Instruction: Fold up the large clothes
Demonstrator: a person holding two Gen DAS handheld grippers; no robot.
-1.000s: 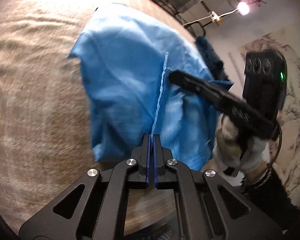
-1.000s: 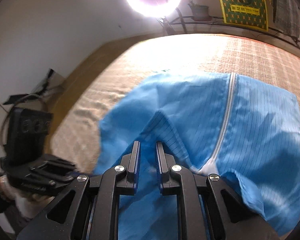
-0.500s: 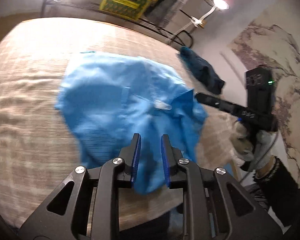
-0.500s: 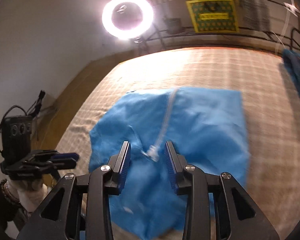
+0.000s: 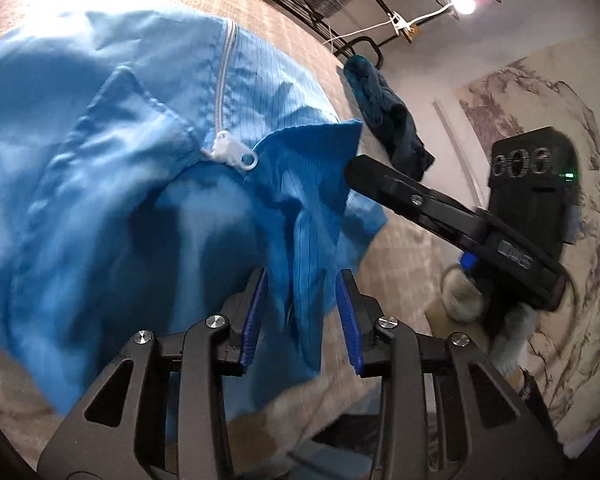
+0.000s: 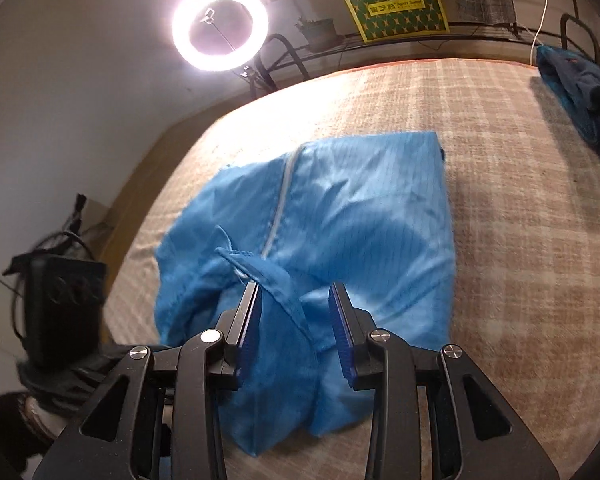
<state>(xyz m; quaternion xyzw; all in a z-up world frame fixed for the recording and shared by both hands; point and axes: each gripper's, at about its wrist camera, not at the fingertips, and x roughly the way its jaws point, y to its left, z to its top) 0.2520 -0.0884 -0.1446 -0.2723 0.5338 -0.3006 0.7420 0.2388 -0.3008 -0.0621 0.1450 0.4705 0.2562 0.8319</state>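
A light blue zip-up garment lies folded on the beige plaid surface; its white zipper pull sits near the collar. It also shows in the right wrist view. My left gripper is open, with a collar flap of the garment hanging loose between its jaws. My right gripper is open over the near collar edge, fabric between the jaws but not pinched. The right gripper also shows in the left wrist view, at the garment's right edge.
A dark blue garment lies crumpled at the far right of the surface, also in the left wrist view. A ring light and a rack stand behind. The surface's near edge runs just under the grippers.
My left gripper, shut on the garment a second ago, has opened and let it go. Both grippers have opened wider. The garment has dropped onto the surface.
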